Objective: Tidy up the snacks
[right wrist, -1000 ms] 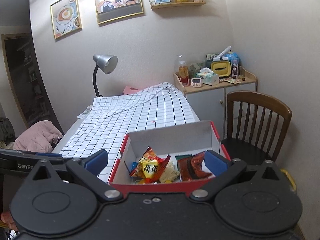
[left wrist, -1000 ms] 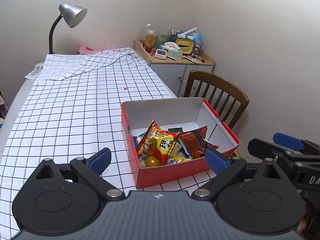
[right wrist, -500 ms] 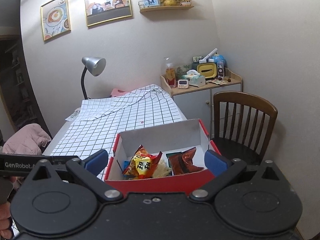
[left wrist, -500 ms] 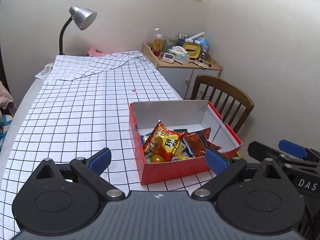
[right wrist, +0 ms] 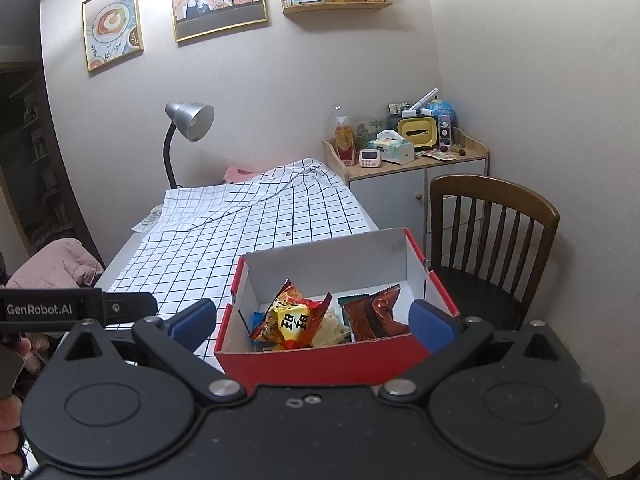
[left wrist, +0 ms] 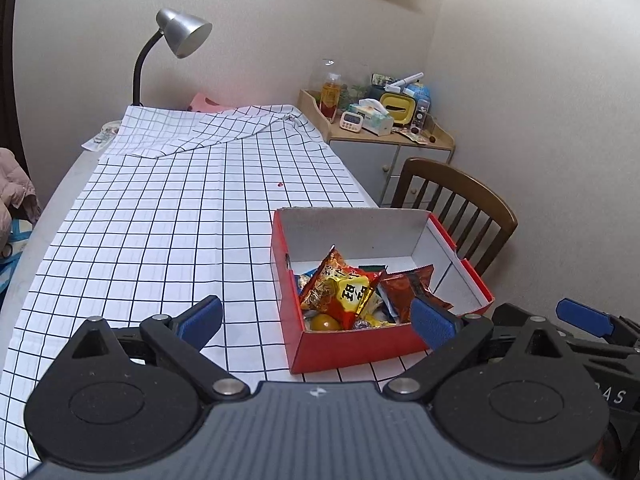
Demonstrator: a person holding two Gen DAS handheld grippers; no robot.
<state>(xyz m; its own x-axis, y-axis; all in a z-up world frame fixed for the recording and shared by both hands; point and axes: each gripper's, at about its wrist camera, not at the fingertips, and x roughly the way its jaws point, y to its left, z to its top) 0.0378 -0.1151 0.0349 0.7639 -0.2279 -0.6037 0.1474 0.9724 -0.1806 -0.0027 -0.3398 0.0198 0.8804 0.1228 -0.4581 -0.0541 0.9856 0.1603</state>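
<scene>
Two tools hover above the near edge of the bench (left wrist: 160,216), each spread wide and gripping nothing: the left tool (left wrist: 316,322) and the right tool (right wrist: 312,322), level and side by side, aimed forward. One red box (left wrist: 352,350) sits at the bench's near right corner, holding one yellow-orange snack bag (left wrist: 340,292), one dark red bag (left wrist: 408,284) and smaller wrapped sweets I cannot count. One wooden chair (left wrist: 460,196) stands just beyond that corner

Both wrist views face snack box (left wrist: 352,344) (right wrist: 320,360), near, slightly above.
</scene>
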